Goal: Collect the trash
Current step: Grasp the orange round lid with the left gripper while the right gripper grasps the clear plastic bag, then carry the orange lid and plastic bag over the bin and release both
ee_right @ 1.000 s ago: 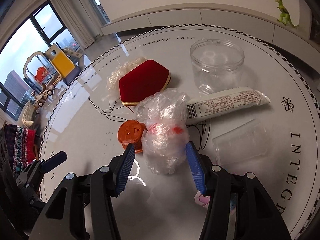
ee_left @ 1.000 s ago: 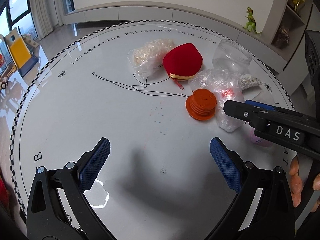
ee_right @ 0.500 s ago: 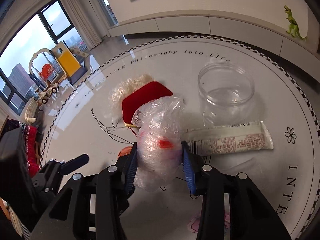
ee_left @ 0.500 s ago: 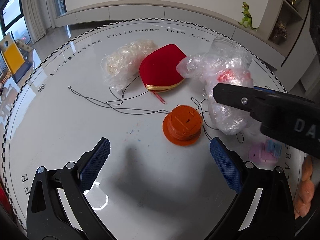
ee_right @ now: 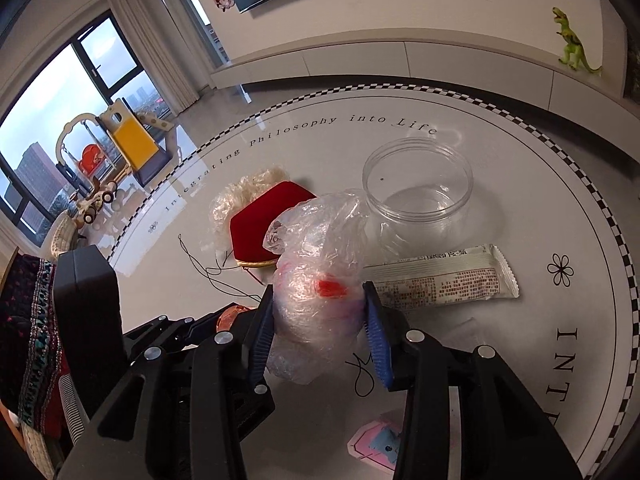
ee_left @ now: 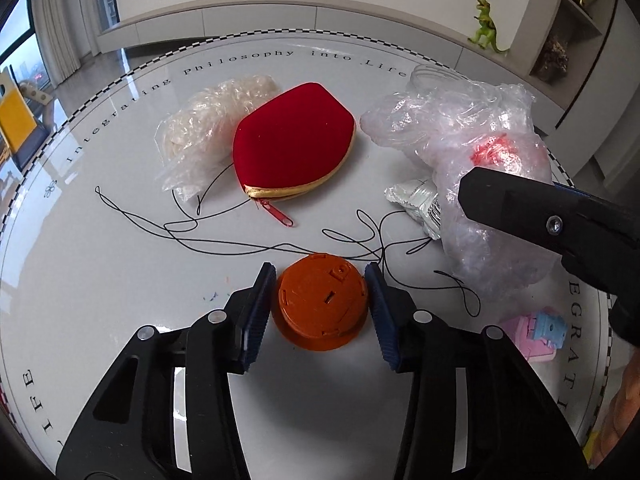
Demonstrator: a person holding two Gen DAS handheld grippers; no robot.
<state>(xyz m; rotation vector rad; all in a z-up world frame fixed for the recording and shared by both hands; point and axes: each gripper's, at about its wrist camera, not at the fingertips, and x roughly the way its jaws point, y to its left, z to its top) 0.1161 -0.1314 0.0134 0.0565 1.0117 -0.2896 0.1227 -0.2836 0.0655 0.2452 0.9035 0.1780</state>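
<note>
clamping a crumpled clear plastic bag (ee_right: 316, 300) between its blue pads, the right gripper (ee_right: 320, 328) held it lifted off the white round table (ee_left: 100, 280), probably to carry it clear of the clutter. the bag bulged out above and below the pads, so the grip looked soft but secure. the left gripper (ee_left: 320, 312) sat low over an orange lid (ee_left: 322, 306), its jaws closing with the lid between them; the pads looked just at the lid's sides, and i could not tell whether they were pressing yet. straddling it low made sense, since the lid was flat and would slip from a high pinch.

a thin black string (ee_left: 248, 242) trailed across the table just beyond the lid and could snag. behind it lay a red zip pouch (ee_left: 292, 144) touching a second crumpled bag (ee_left: 204, 128). a white snack wrapper (ee_right: 440, 280) lay beside an empty clear tub (ee_right: 418, 188), a likely place for the trash. a small pink and blue toy (ee_left: 536, 332) rested near the table edge.
</note>
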